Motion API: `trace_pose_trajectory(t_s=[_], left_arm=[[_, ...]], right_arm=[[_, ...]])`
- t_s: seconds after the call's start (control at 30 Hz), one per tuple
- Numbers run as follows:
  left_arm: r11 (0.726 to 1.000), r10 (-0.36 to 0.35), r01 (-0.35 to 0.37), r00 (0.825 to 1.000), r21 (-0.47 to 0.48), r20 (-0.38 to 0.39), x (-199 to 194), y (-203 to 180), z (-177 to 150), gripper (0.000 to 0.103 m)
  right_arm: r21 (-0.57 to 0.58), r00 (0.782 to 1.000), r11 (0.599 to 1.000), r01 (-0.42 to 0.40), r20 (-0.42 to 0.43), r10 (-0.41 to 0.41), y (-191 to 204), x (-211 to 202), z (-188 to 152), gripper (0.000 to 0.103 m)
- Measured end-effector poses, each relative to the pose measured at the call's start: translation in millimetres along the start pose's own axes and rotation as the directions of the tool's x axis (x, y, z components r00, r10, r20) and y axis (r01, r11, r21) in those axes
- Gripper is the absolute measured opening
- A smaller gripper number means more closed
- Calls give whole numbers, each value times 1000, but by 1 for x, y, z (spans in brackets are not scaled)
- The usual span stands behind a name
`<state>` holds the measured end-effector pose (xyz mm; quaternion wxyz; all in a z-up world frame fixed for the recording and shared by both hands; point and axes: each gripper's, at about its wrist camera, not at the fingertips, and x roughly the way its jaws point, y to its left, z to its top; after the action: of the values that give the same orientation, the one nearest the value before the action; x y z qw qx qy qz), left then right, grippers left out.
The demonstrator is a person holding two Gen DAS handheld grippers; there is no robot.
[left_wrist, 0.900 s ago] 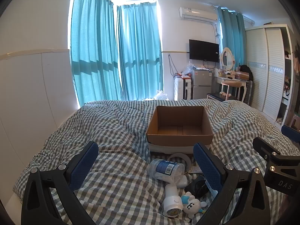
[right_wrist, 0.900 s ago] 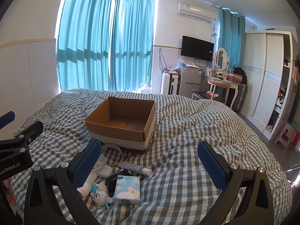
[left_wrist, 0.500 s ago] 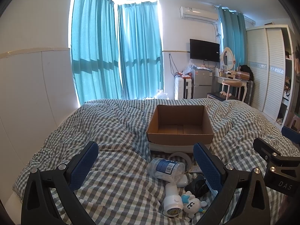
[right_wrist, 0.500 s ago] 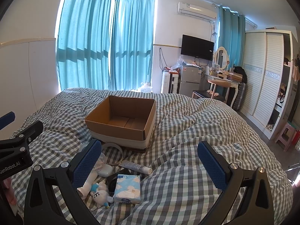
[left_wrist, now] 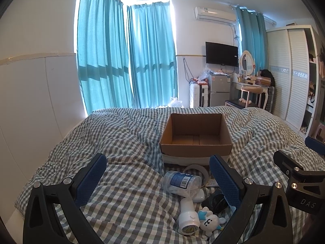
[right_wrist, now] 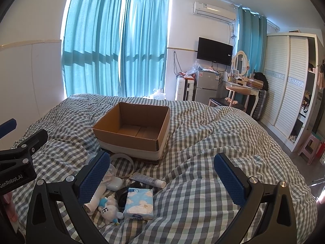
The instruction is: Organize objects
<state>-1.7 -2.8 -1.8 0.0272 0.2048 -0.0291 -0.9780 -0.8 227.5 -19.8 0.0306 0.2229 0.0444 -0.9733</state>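
Left gripper (left_wrist: 157, 172) spread wide, holding nothing, hovering above the checked bed cover (left_wrist: 121, 142). Loose items sit in one small heap just below and toward its right finger. Leftmost is the clear jar (left_wrist: 181, 183) on its side, long axis running left to right. Next come the white bottle (left_wrist: 187, 216) lying end-on toward the camera, the plush toy (left_wrist: 209, 220), and the tape ring (left_wrist: 196, 169) against the box.

The cardboard box (left_wrist: 196, 136), open and bare inside, stands straight ahead, just beyond the heap.

Right gripper (right_wrist: 162, 171) also wide, nothing held. From it the heap lies to the lower left; the tissue pack (right_wrist: 139, 203) and tube (right_wrist: 147, 180) are nearest. Judgement: the left gripper is closer to the jar, the right to the tissues.
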Motion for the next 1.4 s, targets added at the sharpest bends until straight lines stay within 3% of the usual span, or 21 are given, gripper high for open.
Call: trace_pose_trajectory(t_s=[1.4], left_arm=[[1000, -4, 3, 1000, -27, -10, -4, 1, 3, 103]], right_arm=[[-24, 999, 999, -43, -7, 43, 5, -2, 4, 103]])
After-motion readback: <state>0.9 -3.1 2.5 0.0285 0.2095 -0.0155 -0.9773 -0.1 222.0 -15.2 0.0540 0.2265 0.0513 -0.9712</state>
